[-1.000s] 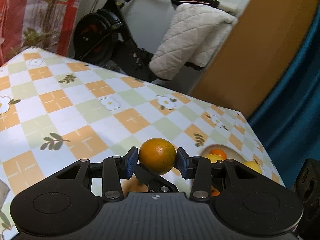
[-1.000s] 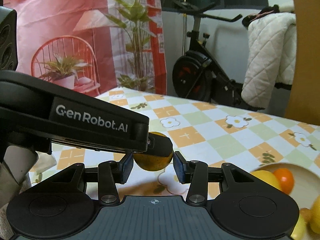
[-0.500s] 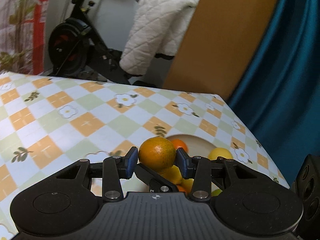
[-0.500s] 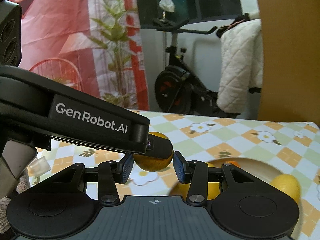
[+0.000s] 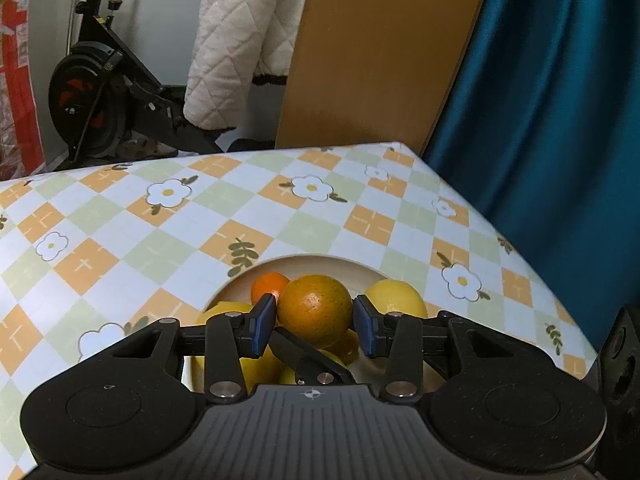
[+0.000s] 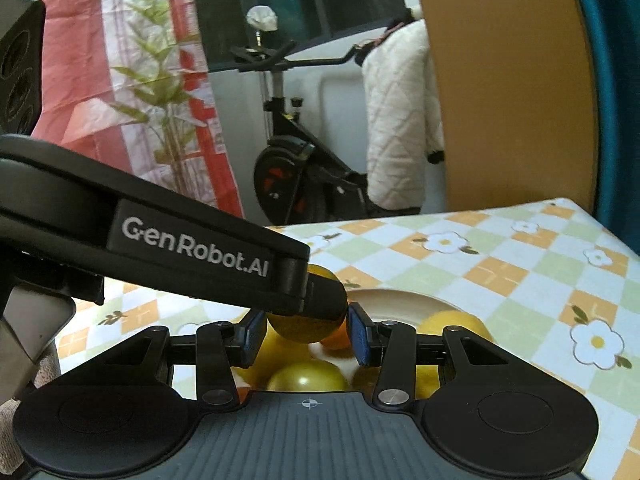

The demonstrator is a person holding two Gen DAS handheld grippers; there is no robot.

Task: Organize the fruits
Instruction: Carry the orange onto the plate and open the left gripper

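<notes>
Orange with a green tinge, the fruit you carry — an orange (image 5: 315,310) — sits clamped between the blue pads (image 5: 264,320) of your left gripper (image 5: 315,322), which hangs just above the pale bowl (image 5: 320,264) on the checked tablecloth (image 5: 160,232). Your right gripper (image 6: 307,334) has its pads (image 6: 357,334) closed on the sides of that same orange (image 6: 304,328), seen in the right wrist view partly behind a finger of the left gripper (image 6: 192,248), which crosses the frame from the left and bears white lettering. So you hold the one fruit from two directions — both grips tight on it. In the bowl beneath lie a smaller bright orange fruit (image 5: 269,285) at the far side, a yellow lemon-like fruit (image 5: 394,298) on the right, and more yellow fruit (image 5: 256,364) under the gripper, partly hidden. A yellow-green fruit (image 6: 308,376) shows low in the right wrist view. Beyond the table stand an exercise bike (image 5: 100,92), a white quilted coat (image 5: 240,40) draped over it, a wooden panel (image 5: 380,52) and a teal curtain (image 5: 552,120).
</notes>
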